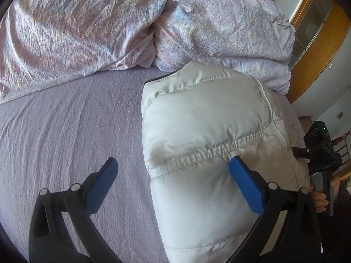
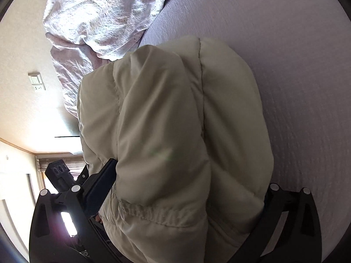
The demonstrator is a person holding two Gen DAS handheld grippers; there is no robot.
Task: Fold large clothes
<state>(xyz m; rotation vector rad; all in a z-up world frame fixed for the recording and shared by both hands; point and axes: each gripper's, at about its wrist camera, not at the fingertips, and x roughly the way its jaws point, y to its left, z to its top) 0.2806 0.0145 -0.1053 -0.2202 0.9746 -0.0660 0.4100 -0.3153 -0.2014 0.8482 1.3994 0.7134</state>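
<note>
A white puffy jacket point(image 1: 208, 118), folded into a thick bundle, lies on the lilac bed sheet point(image 1: 76, 120). My left gripper point(image 1: 173, 160) is open wide. Its left finger hovers over bare sheet, and the tip of its right finger point(image 1: 243, 184) presses into the jacket by the elastic hem. In the right wrist view the jacket point(image 2: 164, 109) fills the gap of my right gripper point(image 2: 186, 175), whose jaws stand at their widest around the bundle. One blue pad point(image 2: 101, 192) lies along the jacket's side; the other is hidden behind the fabric. A hand point(image 1: 319, 199) holds the right gripper point(image 1: 322, 151).
A crumpled, pale patterned duvet point(image 1: 87, 26) is heaped along the far side of the bed, just behind the jacket. Wooden wardrobe doors point(image 1: 318, 54) stand beyond the bed's right edge. A wall with a switch plate point(image 2: 36, 81) shows on the left in the right wrist view.
</note>
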